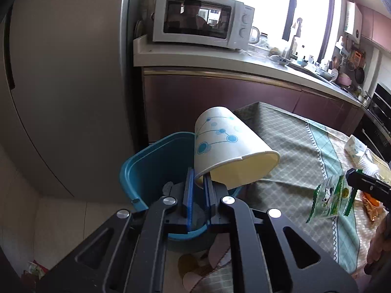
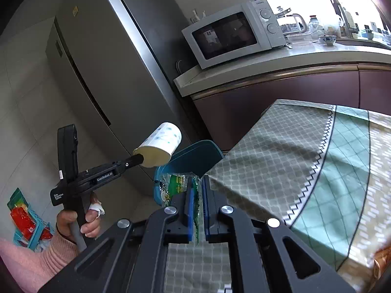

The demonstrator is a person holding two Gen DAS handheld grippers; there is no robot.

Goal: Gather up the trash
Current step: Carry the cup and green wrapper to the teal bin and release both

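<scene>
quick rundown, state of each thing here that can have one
paper cup: tipped on its side, pinched by its rim
left hand-held gripper: shut on the paper cup
snack wrapper: empty-looking, clamped
right hand-held gripper: shut on the snack wrapper
blue bin: open, no lid seen
microwave: door closed
fridge: doors closed

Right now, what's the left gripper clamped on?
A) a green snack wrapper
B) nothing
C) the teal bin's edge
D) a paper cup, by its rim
D: the left gripper pinches the rim of the paper cup, tipped over the teal bin; the green snack wrapper is in the right gripper.
</scene>
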